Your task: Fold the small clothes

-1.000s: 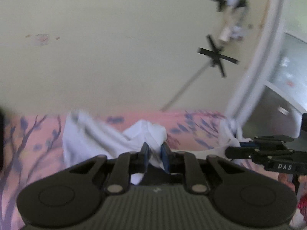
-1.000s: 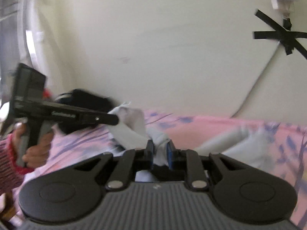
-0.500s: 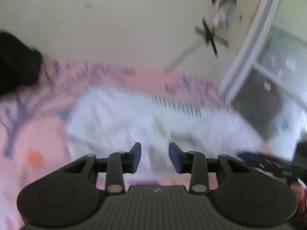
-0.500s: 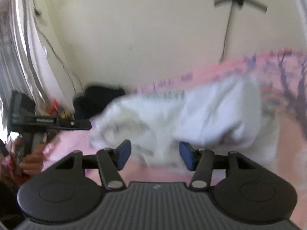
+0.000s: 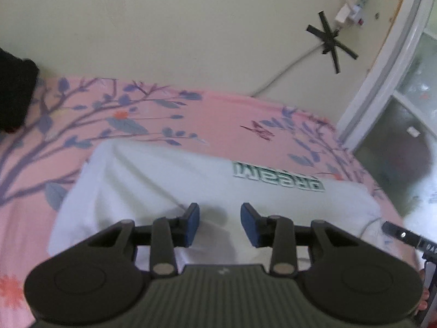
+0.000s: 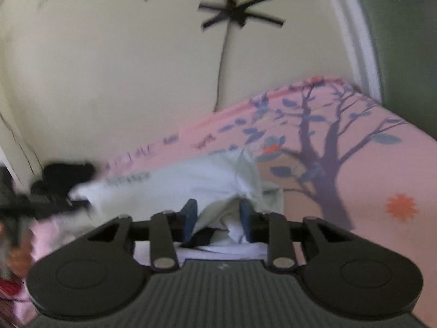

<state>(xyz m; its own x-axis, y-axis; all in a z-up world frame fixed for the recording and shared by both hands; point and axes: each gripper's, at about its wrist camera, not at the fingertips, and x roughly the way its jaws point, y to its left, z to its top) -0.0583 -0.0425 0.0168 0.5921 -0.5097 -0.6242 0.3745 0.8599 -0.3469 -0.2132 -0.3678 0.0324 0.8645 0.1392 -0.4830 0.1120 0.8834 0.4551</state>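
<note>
A white T-shirt [image 5: 169, 183] with green lettering lies spread on the pink flowered bedsheet [image 5: 224, 125]. My left gripper [image 5: 220, 222] is open just above the shirt's near part, with nothing between its blue pads. In the right wrist view the same shirt [image 6: 191, 180] lies rumpled, and a bunched corner of it rises between the pads of my right gripper [image 6: 217, 220], which stands open around the cloth without pinching it. The right gripper's tip [image 5: 401, 236] shows at the lower right of the left wrist view, and the left gripper [image 6: 41, 205] shows at the left of the right wrist view.
A cream wall [image 5: 191, 32] with taped black cable crosses stands behind the bed. A black bundle [image 5: 13, 95] sits at the bed's far left corner, also in the right wrist view [image 6: 68, 175]. A window frame [image 5: 382, 87] borders the right side. The sheet carries a purple tree print [image 6: 327, 150].
Both grippers held bunched shirt cloth up a second ago. They have since opened and let go, and the shirt now lies spread on the sheet. Both views have tipped down toward the bed.
</note>
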